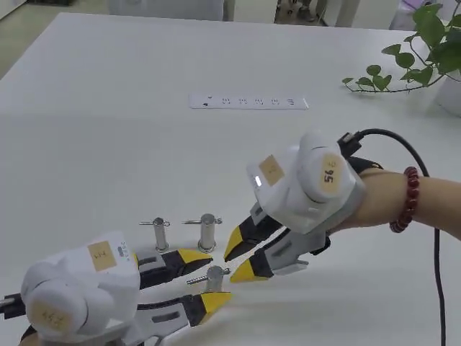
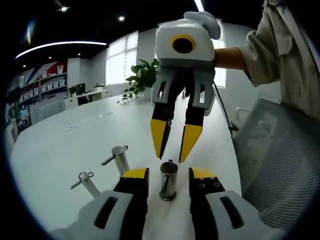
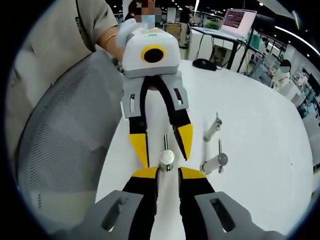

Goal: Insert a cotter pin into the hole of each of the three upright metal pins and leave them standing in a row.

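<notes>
Three short upright metal pins stand on the white table (image 1: 108,144), each with a cotter pin through its top. Two stand side by side, the left pin (image 1: 160,234) and the middle pin (image 1: 207,231). The third pin (image 1: 214,277) is nearer to me. My left gripper (image 1: 205,280) is open, its yellow-tipped jaws straddling that near pin (image 2: 168,180) with a gap on each side. My right gripper (image 1: 238,261) faces it from the other side, open, tips just short of the same pin (image 3: 167,159). Its cotter pin (image 3: 165,142) sticks out sideways.
A white power strip (image 1: 248,101) lies at mid-table. A potted plant (image 1: 425,50) stands at the far right. A black cable (image 1: 435,245) trails from the right gripper. A grey mesh chair (image 2: 275,165) stands beside the table edge.
</notes>
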`<state>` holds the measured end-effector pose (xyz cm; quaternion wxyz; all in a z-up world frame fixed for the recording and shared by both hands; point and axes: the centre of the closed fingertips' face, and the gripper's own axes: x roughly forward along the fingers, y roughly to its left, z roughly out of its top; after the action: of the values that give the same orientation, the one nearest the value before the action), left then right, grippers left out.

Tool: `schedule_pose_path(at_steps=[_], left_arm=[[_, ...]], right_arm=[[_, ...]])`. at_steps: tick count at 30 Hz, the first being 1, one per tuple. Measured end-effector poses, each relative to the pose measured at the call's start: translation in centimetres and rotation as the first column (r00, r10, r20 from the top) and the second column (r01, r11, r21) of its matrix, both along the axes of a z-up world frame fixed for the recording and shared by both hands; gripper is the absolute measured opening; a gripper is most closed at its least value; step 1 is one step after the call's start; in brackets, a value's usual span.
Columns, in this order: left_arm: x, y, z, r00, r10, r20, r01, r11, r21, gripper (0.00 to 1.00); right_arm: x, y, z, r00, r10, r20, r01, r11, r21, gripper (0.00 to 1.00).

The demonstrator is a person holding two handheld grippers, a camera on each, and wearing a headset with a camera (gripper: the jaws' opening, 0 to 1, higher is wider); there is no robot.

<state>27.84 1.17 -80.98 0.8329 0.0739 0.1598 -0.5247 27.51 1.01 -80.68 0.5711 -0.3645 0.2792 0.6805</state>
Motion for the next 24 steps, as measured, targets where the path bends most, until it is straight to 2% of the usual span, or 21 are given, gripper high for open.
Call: schedule_pose_path(at_steps=[6, 10, 18, 24], left_arm=[[-0.3, 0.2, 1.0, 1.000, 0.008, -0.007, -0.008, 0.999, -0.037, 0.39], [-0.5, 0.3, 1.4, 1.000, 0.012, -0.008, -0.012, 0.999, -0.047, 0.43], [-0.7, 0.9, 1.7, 0.999, 0.029, -0.014, -0.030, 0.998, -0.048, 0.48], [-0.7, 1.3, 2.3, 0.999, 0.046, -0.014, -0.047, 0.997, -0.069, 0.52]], right_arm=[[-0.2, 0.5, 0.5, 0.999, -0.031, -0.022, 0.031, 0.999, 0.028, 0.21], [-0.2, 0.9, 0.7, 0.999, -0.048, -0.021, 0.049, 0.997, 0.052, 0.25], [-0.4, 1.1, 0.2, 0.997, -0.071, -0.037, 0.074, 0.995, 0.065, 0.25], [-0.4, 1.4, -0.1, 0.995, -0.091, -0.048, 0.096, 0.991, 0.097, 0.25]])
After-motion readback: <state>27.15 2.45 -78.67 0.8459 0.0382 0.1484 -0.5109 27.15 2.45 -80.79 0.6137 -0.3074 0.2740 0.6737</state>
